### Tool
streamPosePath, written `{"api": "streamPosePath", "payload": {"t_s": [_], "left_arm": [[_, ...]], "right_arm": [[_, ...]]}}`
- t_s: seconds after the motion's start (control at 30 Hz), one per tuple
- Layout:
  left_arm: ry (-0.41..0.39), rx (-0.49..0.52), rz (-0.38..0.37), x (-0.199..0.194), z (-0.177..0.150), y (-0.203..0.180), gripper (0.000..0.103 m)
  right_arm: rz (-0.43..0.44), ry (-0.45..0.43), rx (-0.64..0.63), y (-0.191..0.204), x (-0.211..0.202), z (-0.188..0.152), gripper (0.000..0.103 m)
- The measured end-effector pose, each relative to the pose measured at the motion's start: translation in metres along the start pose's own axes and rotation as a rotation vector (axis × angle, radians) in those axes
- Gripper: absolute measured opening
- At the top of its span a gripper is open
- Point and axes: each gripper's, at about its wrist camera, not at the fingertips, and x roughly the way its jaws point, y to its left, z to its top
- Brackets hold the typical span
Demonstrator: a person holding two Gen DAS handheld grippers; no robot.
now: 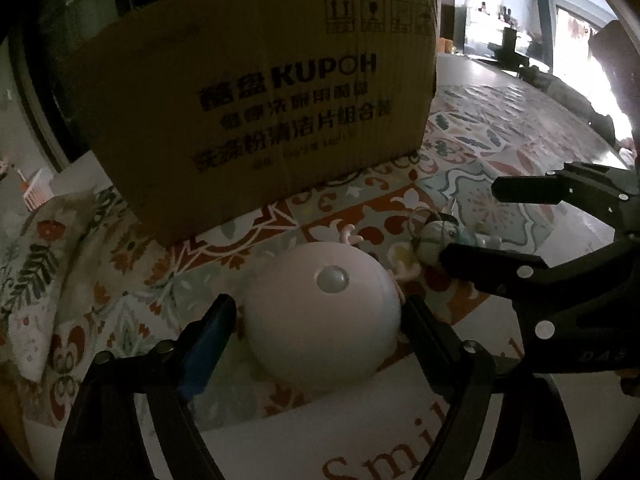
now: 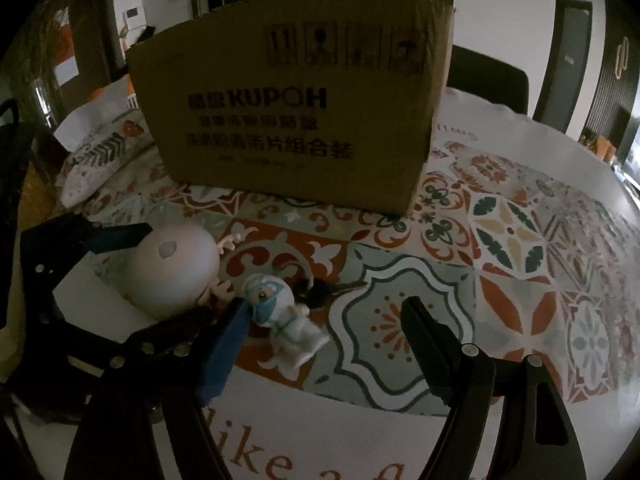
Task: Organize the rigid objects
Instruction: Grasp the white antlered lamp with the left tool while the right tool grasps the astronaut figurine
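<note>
- The left wrist view shows the left gripper (image 1: 320,316) with its jaws spread on both sides of a round pink lamp (image 1: 322,310). The right finger looks touching or almost touching the lamp's edge, and the left finger stands a little apart, so it does not look pinched yet.
- The right wrist view shows the right gripper (image 2: 320,328) also spread. A small white figurine (image 2: 286,320) lies on the patterned tablecloth (image 2: 500,240) between its fingers, close against the blue left finger and well apart from the black right one.
- The lamp and the figurine lie just beside each other, in front of a cardboard box (image 2: 296,120) that stands further back on the table.
- It seems the box is the place where the things must go, but its inside is hidden from both cameras.
- As a judgement, the task is at an early stage: both things are on the cloth, neither is lifted, and grasping, carrying and placing are left.
</note>
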Motion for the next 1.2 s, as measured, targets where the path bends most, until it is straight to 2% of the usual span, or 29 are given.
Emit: {"api": "streamPosePath", "payload": {"t_s": [0.07, 0.2, 0.53, 0.57, 0.63, 0.77, 0.83, 1.03, 1.2], "left_arm": [[0.000, -0.003, -0.024, 0.001, 0.001, 0.001, 0.077], [-0.001, -0.014, -0.017, 0.000, 0.001, 0.003, 0.075], [0.018, -0.064, 0.083, -0.015, -0.016, 0.019, 0.074], [0.019, -0.089, 0.076, -0.016, -0.016, 0.022, 0.074], [0.018, -0.139, 0.064, -0.017, -0.016, 0.030, 0.074], [0.020, -0.192, 0.047, -0.017, -0.016, 0.036, 0.074], [0.019, -0.214, 0.041, -0.017, -0.015, 0.038, 0.074], [0.003, -0.246, 0.037, -0.026, -0.012, 0.038, 0.074], [-0.021, -0.250, 0.041, -0.040, -0.009, 0.036, 0.074]], "right_arm": [[-0.002, -0.004, 0.007, 0.000, 0.000, 0.001, 0.078], [-0.003, -0.019, 0.012, 0.001, -0.004, 0.002, 0.078], [0.001, -0.008, -0.011, 0.012, 0.003, -0.002, 0.076], [0.000, -0.005, -0.015, 0.013, 0.004, -0.002, 0.074], [-0.009, 0.010, -0.028, 0.017, 0.010, -0.003, 0.063], [-0.003, 0.017, -0.007, 0.018, 0.013, -0.002, 0.054], [-0.013, 0.015, 0.009, 0.017, 0.013, -0.001, 0.037], [-0.012, 0.019, 0.028, 0.016, 0.013, -0.001, 0.036], [-0.024, -0.018, 0.041, 0.016, -0.001, 0.000, 0.036]]}}
